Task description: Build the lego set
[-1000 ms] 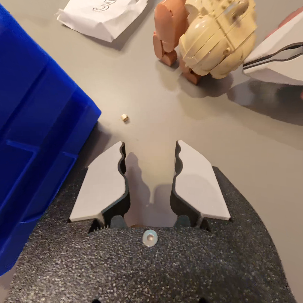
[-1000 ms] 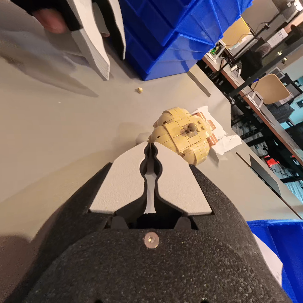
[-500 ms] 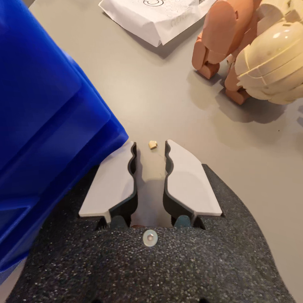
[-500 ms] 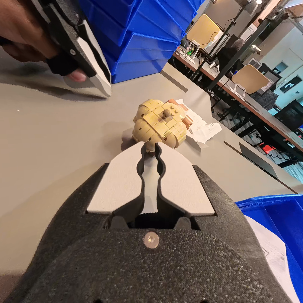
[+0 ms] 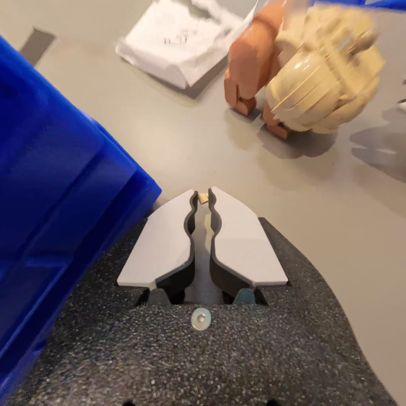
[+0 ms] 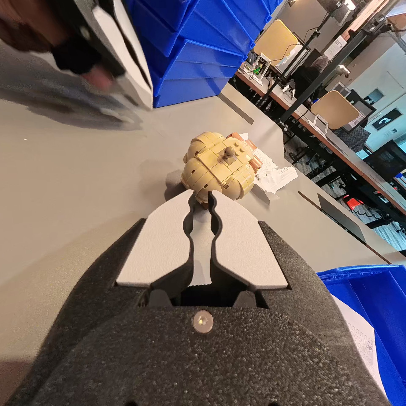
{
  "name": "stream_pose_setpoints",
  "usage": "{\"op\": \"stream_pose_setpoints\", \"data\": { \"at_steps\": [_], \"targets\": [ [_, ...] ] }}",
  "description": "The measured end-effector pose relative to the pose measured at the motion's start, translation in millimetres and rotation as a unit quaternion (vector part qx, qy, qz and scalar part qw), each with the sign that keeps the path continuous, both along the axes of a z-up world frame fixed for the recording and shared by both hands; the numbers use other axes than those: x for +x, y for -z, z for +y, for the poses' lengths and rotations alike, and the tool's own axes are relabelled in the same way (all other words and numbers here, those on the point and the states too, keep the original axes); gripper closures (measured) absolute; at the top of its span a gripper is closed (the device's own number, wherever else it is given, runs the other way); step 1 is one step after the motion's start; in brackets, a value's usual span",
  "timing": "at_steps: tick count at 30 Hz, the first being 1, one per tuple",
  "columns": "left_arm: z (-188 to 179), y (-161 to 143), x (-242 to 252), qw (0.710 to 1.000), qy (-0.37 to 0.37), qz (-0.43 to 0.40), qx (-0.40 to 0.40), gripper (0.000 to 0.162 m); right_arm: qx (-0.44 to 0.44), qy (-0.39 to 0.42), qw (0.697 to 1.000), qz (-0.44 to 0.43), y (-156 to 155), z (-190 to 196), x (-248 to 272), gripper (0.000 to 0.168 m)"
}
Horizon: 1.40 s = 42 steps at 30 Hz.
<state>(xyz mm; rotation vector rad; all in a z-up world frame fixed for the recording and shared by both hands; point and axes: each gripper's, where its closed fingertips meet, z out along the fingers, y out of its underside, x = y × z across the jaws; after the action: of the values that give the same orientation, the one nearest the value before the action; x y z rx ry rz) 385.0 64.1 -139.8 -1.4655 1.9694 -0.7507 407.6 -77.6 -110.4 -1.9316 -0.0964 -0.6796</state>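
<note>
Left gripper point(image 5: 203, 196) is pinching tan stud point(image 5: 203, 197) for the model point(image 6: 217, 170); right gripper point(image 6: 201, 195), slightly parted, is nosing the model to steady it.

A blue bin point(image 5: 66, 197) crowded the left claw point(image 5: 203, 196) on its left side, almost touching. Ahead lay bare table point(image 5: 197, 142) (open to the right too), until the model point(image 5: 307, 87) and paper point(image 5: 175, 48) farther on.
</note>
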Motion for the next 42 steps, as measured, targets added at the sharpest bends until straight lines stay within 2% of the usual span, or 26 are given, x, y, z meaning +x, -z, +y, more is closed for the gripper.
{"op": "stream_pose_setpoints", "data": {
  "at_steps": [3, 7, 9, 11, 13, 15, 17, 19, 22, 25, 30, 32, 34, 39, 42],
  "targets": [
    [-9, -49, -12, 0.998, 0.027, -0.056, -0.012, 0.153, -0.002, -0.001, 1.0, 0.0, 0, 0, 0, 0.158],
    [-10, -140, -31, 0.987, 0.044, -0.157, 0.015, 0.153, -0.004, -0.002, 1.0, -0.001, 1, 1, -1, 0.158],
    [8, -184, -37, 0.979, 0.015, -0.202, 0.035, 0.153, -0.006, -0.002, 1.0, -0.003, 2, 1, -1, 0.158],
    [41, -216, -35, 0.973, -0.037, -0.222, 0.046, 0.153, -0.008, -0.002, 1.0, -0.004, 2, 1, -1, 0.158],
    [78, -226, -29, 0.974, -0.086, -0.206, 0.042, 0.15, -0.01, -0.002, 1.0, -0.007, 3, 1, -1, 0.157],
    [102, -224, -25, 0.976, -0.111, -0.186, 0.003, 0.128, -0.01, -0.001, 1.0, -0.011, 3, 1, -1, 0.157],
    [108, -226, -29, 0.974, -0.113, -0.192, -0.03, 0.122, -0.008, -0.002, 1.0, -0.013, 2, 1, -2, 0.156],
    [110, -229, -42, 0.97, -0.11, -0.218, -0.018, 0.122, -0.008, -0.002, 1.0, -0.012, 2, 1, -2, 0.156],
    [107, -218, -69, 0.971, -0.086, -0.225, 0.013, 0.12, -0.018, -0.006, 1.0, -0.01, 5, 2, -3, 0.155],
    [95, -188, -101, 0.979, -0.026, -0.201, 0.031, 0.12, -0.024, -0.019, 0.999, -0.019, 6, 4, -8, 0.154],
    [60, -91, -165, 0.989, 0.131, -0.071, 0.012, 0.12, -0.001, -0.11, 0.993, 0.041, 0, 26, -52, 0.153],
    [54, -53, -187, 0.986, 0.165, -0.018, 0.013, 0.12, -0.003, -0.159, 0.986, 0.058, -4, 41, -77, 0.153],
    [47, -28, -201, 0.981, 0.195, 0.009, 0.017, 0.12, -0.022, -0.202, 0.978, 0.049, -6, 59, -102, 0.153],
    [34, 16, -215, 0.966, 0.242, 0.081, 0.049, 0.122, -0.069, -0.304, 0.95, 0.025, -13, 108, -162, 0.153],
    [31, 28, -216, 0.96, 0.253, 0.097, 0.073, 0.128, -0.101, -0.356, 0.929, 0.02, -12, 135, -191, 0.153]
  ]
}}
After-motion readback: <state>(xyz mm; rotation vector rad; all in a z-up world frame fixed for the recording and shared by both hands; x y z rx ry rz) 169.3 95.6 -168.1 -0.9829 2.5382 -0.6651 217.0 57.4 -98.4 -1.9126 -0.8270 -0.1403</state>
